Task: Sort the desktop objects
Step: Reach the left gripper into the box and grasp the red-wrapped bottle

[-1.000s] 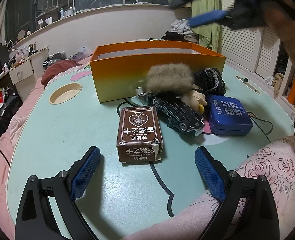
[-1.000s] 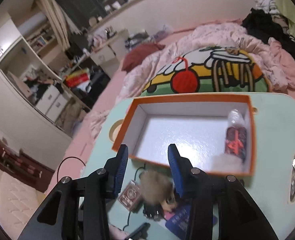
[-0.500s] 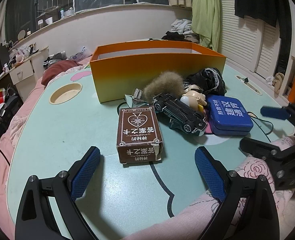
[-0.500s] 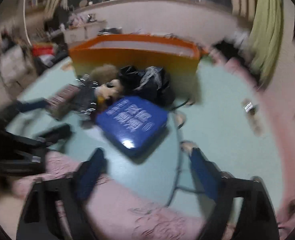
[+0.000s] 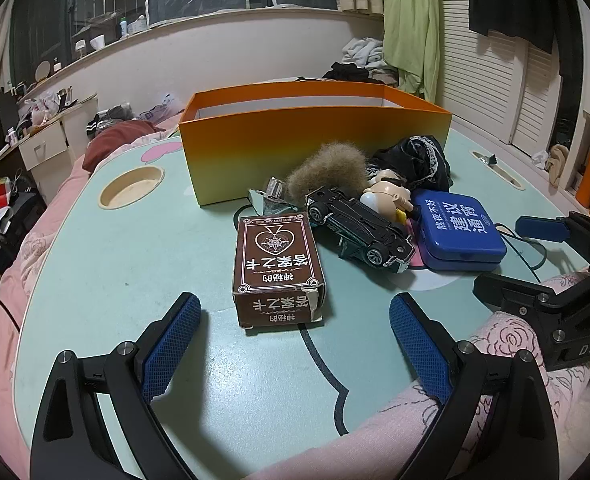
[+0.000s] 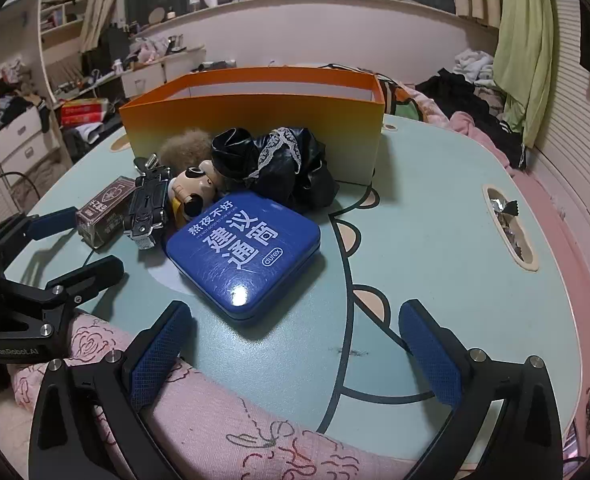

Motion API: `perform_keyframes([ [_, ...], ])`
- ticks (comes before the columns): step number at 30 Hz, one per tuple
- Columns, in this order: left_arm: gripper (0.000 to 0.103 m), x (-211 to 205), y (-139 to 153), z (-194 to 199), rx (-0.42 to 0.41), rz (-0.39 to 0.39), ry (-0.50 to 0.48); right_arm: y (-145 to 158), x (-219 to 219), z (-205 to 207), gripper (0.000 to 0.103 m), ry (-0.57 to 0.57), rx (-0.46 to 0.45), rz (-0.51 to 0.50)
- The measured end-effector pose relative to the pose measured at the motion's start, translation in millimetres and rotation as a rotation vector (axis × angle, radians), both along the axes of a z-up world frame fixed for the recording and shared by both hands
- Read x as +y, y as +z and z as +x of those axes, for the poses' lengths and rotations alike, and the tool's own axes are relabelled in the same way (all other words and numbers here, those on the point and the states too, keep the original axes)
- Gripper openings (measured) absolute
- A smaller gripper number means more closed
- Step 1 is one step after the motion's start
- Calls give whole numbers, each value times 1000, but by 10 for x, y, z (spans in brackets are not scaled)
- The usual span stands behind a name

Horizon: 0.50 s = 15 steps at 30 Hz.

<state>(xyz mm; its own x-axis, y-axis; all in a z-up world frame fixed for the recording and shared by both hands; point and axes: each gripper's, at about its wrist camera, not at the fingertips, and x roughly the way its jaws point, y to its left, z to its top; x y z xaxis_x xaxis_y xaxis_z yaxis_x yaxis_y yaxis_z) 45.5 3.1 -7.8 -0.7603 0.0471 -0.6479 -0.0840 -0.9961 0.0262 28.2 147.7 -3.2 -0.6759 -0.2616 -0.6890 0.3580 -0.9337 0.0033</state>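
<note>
A brown card box (image 5: pixel 277 264) lies on the mint table (image 5: pixel 135 260), its near end between the fingers of my left gripper (image 5: pixel 293 300), which is open and does not touch it. Behind it are a black toy car (image 5: pixel 359 232), a fur ball (image 5: pixel 327 172), a small doll (image 5: pixel 387 194), black fabric (image 5: pixel 415 156) and a blue tin (image 6: pixel 243 252). The orange box (image 5: pixel 315 148) stands at the back. My right gripper (image 6: pixel 295 308) hovers at the near edge just short of the tin; its jaws are opening, with nothing between them.
A round cup recess (image 5: pixel 131 186) is sunk into the table at the left. A slot with foil wrappers (image 6: pixel 507 224) sits at the right. A pink rose-print quilt (image 6: pixel 215 420) laps the near edge. Clothes and shelves crowd the room behind.
My right gripper came down from above the orange box to the table's near right edge and its jaws spread wide. The fur ball sits a little lower. The left gripper stayed still.
</note>
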Motion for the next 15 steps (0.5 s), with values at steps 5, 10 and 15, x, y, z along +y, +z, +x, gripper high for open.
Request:
perform_keyframes([
  [5, 95, -2, 0, 1, 0, 0, 0, 6, -3, -7, 103, 0, -1, 0],
  [10, 95, 18, 22, -22, -25, -1, -21, -5, -23, -13, 103, 2, -1, -2],
  [15, 81, 26, 515, -25, 47, 55, -59, -7, -24, -12, 103, 3, -2, -5],
])
